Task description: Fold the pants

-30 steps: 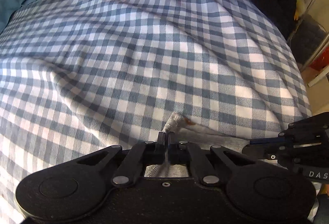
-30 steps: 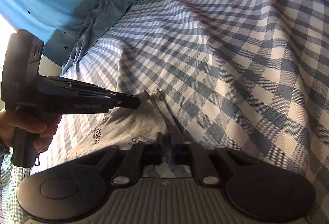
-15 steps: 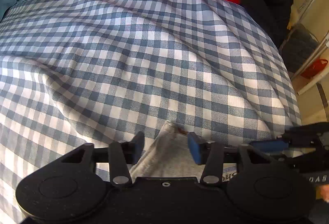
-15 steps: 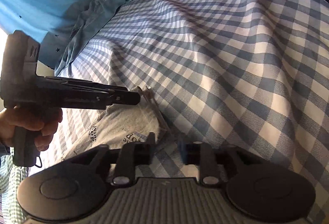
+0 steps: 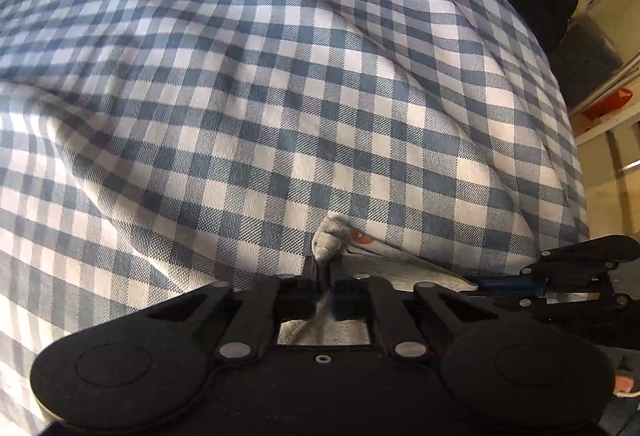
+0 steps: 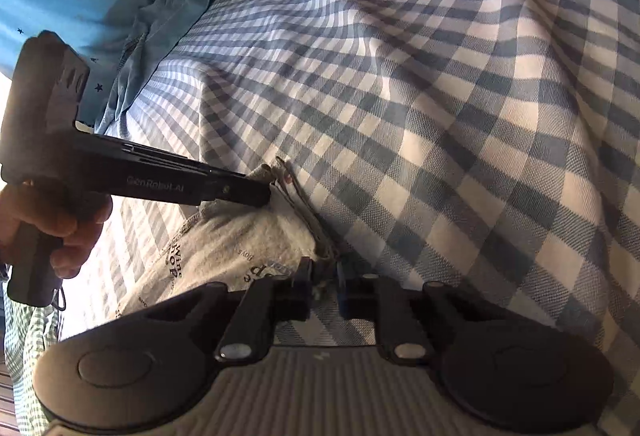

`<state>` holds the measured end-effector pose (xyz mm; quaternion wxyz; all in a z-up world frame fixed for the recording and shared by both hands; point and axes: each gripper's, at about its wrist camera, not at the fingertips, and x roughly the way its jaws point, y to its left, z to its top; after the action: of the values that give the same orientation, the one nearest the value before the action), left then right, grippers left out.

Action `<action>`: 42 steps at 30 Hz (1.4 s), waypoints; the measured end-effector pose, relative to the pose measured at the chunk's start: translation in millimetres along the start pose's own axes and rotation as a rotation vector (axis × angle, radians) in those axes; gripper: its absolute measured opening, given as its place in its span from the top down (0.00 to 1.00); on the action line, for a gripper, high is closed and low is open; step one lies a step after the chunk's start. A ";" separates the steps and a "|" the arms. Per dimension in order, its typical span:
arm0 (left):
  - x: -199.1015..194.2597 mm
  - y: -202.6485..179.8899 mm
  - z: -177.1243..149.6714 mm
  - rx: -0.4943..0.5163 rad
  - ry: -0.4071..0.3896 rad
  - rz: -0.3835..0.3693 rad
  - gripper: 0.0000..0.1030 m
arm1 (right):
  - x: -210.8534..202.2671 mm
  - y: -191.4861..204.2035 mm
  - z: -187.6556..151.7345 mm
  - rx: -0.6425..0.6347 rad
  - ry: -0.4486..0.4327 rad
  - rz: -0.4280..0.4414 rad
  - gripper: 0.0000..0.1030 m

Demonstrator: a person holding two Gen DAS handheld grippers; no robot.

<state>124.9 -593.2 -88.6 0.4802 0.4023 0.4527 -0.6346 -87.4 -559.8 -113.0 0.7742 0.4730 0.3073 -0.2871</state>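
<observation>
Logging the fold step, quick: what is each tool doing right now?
Left tool: shut on a corner of the grey pants.
Right tool: closing, pinching the pants' edge.

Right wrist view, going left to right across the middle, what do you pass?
Hand on the black left gripper → bunched grey printed pants → blue-and-white checked bedsheet.

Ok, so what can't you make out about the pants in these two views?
- Shape of the pants, right wrist view: the lower part is behind the right gripper, whose jaws are closing on the cloth.
- Print on them, same view: creased, partly covered, unreadable.
- Left wrist view: only a pinched corner shows; the left gripper hides the rest.
- Person: only a hand, cut by the edge.
</observation>
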 end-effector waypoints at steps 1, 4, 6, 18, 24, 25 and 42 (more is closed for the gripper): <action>-2.6 -3.7 1.3 0.006 -0.012 0.015 0.97 | -3.0 0.7 -0.7 -0.005 -0.018 0.000 0.93; -14.1 -15.3 8.4 0.021 -0.056 0.037 0.98 | -19.6 -1.9 2.1 -0.002 -0.087 0.005 0.94; -18.7 -22.5 17.4 0.037 -0.064 0.040 0.98 | -30.0 -5.5 8.6 0.008 -0.111 0.007 0.94; -14.2 -63.2 74.9 0.122 -0.109 0.006 0.98 | -75.2 -28.3 34.5 0.025 -0.223 -0.049 0.94; 17.0 -69.8 81.1 0.131 -0.098 0.007 0.98 | -67.7 -46.7 46.7 -0.005 -0.193 -0.088 0.94; 21.5 -69.2 78.9 0.123 -0.100 0.012 0.97 | -63.6 -47.0 46.6 -0.020 -0.186 -0.099 0.94; -80.6 -32.2 -40.4 -0.420 -0.510 0.083 0.04 | -53.7 -10.8 26.0 -0.250 -0.099 -0.234 0.23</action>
<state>114.0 -530.5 -17.1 0.6759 0.1408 0.4218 -0.5878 -124.8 -579.4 -69.4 0.8026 0.3193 0.3550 -0.3576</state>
